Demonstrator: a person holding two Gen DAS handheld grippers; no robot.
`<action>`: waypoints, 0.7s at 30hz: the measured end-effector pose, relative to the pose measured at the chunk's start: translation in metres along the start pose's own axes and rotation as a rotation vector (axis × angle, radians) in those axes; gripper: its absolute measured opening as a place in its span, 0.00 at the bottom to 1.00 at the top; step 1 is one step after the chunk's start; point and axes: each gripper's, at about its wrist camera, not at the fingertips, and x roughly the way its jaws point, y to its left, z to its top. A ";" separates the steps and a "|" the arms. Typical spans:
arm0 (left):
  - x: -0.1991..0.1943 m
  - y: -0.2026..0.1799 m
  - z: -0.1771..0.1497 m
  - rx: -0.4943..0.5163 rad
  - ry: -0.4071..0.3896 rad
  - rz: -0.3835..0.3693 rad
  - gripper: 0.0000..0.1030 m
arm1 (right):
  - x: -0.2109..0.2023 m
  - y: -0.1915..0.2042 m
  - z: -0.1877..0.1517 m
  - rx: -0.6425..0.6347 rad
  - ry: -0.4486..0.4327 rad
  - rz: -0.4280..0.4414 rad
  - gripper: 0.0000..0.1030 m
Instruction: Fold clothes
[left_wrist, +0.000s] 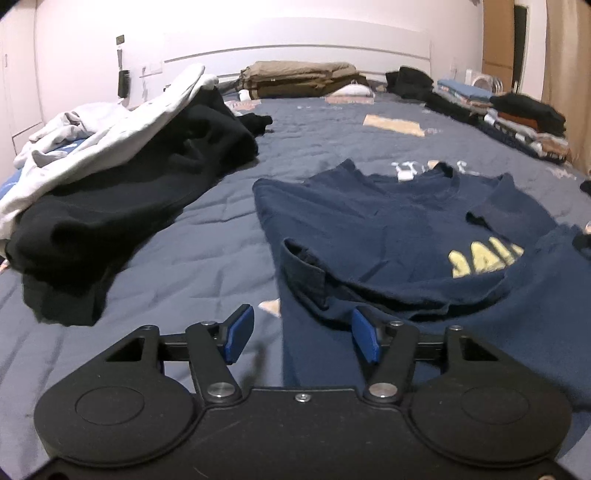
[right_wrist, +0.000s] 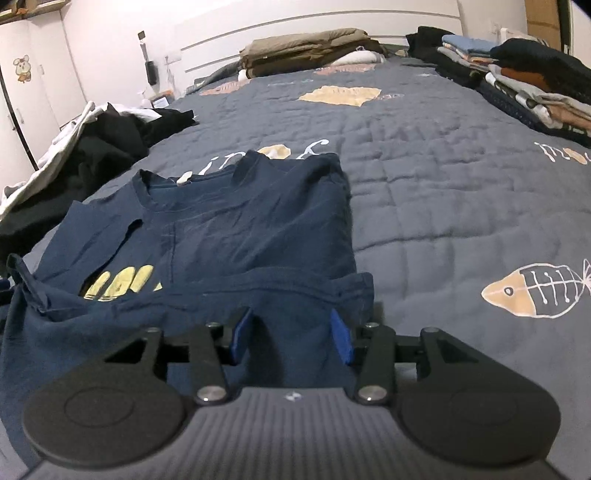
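Grey-blue quilted bedspread (right_wrist: 424, 192) with fish prints covered the bed. Navy cotton T-shirt with yellow lettering (left_wrist: 388, 229) lay partly folded mid-bed, sleeves turned in, hem end bunched nearest the cameras. Heap of black and white unfolded clothes (left_wrist: 122, 173) sat beside it. Left gripper (left_wrist: 303, 334) hovered low at the shirt's edge, blue pads spread, holding nothing. Right gripper (right_wrist: 291, 336) sat low over the hem, spread, fabric between the pads, not pinched.

Our left gripper (left_wrist: 303, 334) is black with blue pads (left_wrist: 240, 330) and shiny silver screws (left_wrist: 221, 388). Our right gripper (right_wrist: 291, 334) has a gray ribbed top (right_wrist: 291, 428).
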 end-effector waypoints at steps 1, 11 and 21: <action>0.002 -0.001 0.000 -0.003 -0.002 -0.003 0.56 | 0.001 -0.001 -0.001 0.003 -0.001 0.002 0.46; 0.008 -0.001 0.004 -0.046 0.000 -0.038 0.43 | -0.007 -0.013 0.009 0.017 -0.037 -0.024 0.48; 0.013 -0.001 0.002 -0.057 0.020 -0.043 0.42 | 0.005 -0.034 0.008 0.118 0.001 -0.024 0.51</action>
